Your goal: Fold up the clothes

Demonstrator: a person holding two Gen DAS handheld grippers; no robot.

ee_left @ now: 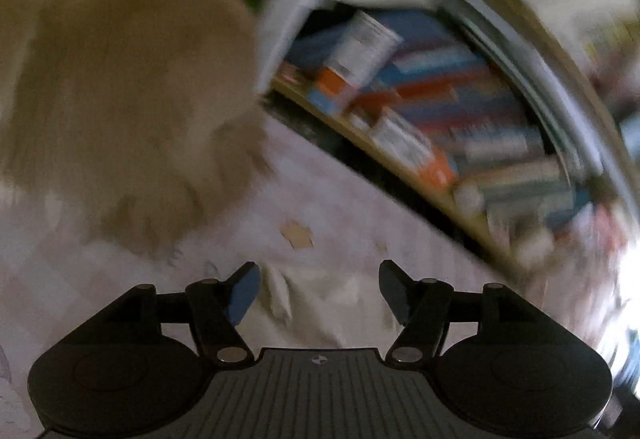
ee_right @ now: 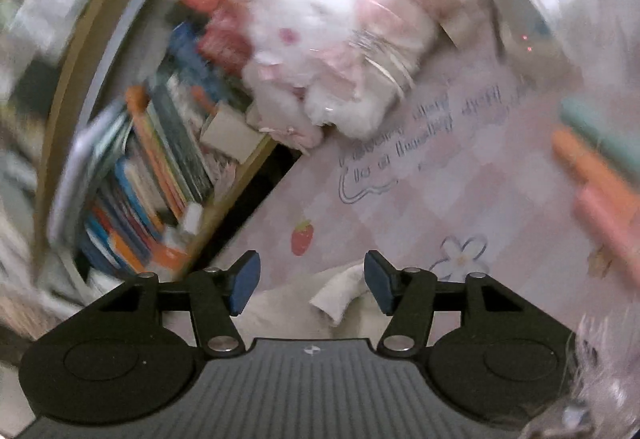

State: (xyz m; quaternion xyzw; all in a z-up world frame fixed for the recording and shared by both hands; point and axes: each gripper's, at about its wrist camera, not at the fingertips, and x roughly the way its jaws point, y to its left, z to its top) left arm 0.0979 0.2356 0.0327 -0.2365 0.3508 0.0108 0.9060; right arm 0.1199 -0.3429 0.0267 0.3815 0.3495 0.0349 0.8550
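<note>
Both grippers open, nothing held: left gripper [ee_left: 320, 293] with jaws spread wide, right gripper [ee_right: 308, 287] likewise parted, pads clear of cloth. White garment [ee_left: 316, 303] lying low on the pink checked bedspread [ee_left: 352, 207], directly beneath and ahead of both sets of fingers, apart from them. Seen from the right wrist, a rolled or bunched edge of the same garment [ee_right: 340, 295] between the blue pads, slanting up toward the right-hand pad. No way to judge the cloth's long axis; too little in view and heavy blur. Neither hand clearly nearer. Brown fluffy heap [ee_left: 120, 87] up left, white plush toy [ee_right: 332, 51] far off by the bookshelf [ee_right: 160, 167]. Likely between folds, awaiting a fresh grasp downward.
</note>
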